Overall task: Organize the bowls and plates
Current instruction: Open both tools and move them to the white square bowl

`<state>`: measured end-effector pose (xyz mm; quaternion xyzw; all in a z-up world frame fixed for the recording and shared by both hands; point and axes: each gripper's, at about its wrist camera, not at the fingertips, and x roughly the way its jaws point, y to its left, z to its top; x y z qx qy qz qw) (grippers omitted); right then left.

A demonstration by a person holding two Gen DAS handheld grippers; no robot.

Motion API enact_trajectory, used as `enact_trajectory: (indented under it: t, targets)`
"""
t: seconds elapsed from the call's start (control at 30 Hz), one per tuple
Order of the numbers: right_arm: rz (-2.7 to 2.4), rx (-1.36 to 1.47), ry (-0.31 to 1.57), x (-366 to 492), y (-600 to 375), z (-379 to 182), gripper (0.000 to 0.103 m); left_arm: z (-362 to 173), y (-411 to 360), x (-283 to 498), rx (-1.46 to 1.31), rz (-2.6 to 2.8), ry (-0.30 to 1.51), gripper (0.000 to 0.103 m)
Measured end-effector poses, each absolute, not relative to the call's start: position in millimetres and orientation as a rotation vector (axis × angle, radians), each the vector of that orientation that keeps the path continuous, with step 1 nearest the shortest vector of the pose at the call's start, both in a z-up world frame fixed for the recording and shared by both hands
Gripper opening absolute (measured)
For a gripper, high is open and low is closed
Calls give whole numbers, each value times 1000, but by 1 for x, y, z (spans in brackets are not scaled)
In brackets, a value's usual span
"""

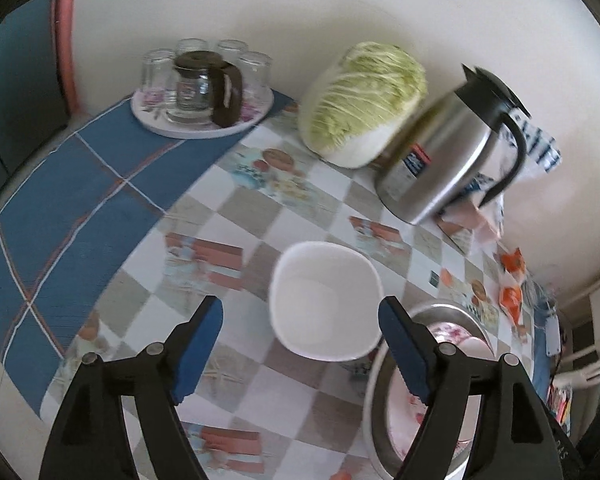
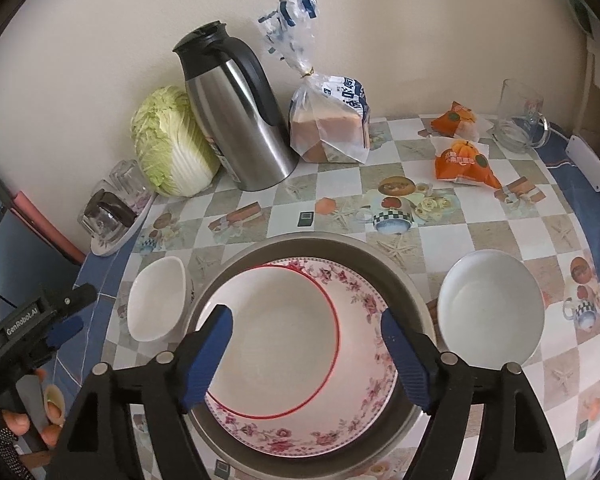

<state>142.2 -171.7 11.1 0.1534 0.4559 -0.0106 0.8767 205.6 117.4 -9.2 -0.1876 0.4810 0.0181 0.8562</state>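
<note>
Right wrist view: my right hand-held gripper (image 2: 306,350) has its jaws apart with nothing clamped, hanging over the red-rimmed bowl (image 2: 274,340). That bowl sits inside the floral plate (image 2: 360,392), which lies in the metal basin (image 2: 400,268). Looks like the basin is the collection point, so the stack is nested largest at the bottom.

Left wrist view: my left hand-held gripper (image 1: 300,350) is also spread wide and empty, aimed down just short of the squarish white bowl (image 1: 326,300). That bowl stands on the table (image 1: 228,216) just beside the basin's left rim, not yet in the stack. My guess is it's the next pick.

The round white bowl (image 2: 490,306) stands alone on the table right of the basin, also loose. So two bowls are still outside the stack.

Further back along the wall: steel thermos jug (image 2: 236,120), napa cabbage (image 2: 172,140), bagged bread loaf (image 2: 328,124), two orange snack packets (image 2: 464,162), glass mug (image 2: 518,116), and a tray of upturned glasses with a coffee pot (image 1: 202,92). None of these belong to the job, and all stand well clear of the basin.

Readable text: "GenRoboLAI", as best I can read it, on the left gripper body seen from the right wrist. The thermos label and bread bag print are too blurred to read.
</note>
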Motion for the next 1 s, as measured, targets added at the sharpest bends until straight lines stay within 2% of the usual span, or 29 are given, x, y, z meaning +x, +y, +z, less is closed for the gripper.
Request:
enact_trajectory:
  t: [0.37,0.4,0.47,0.53,0.67,0.7,1.0]
  targets:
    - [68,270,967,152,-121,5,83,-8,151,201,-417,97,985,82]
    - [76,266,965,153,-117,5,83,-8,156,200,-418,111,979,83]
    - [99,247,956,154,-106,6,83,-10,165,199,-426,137,972,92]
    - [117,231,947,156,-97,6,84,-10,172,197,-440,153,964,94]
    - [148,209,934,158,-82,5,102,-13,183,196,-465,169,952,94]
    - [152,199,930,158,-79,5,103,-15,185,196,-473,171,952,94]
    - [162,192,898,161,-69,3,103,-23,191,202,-501,154,939,95]
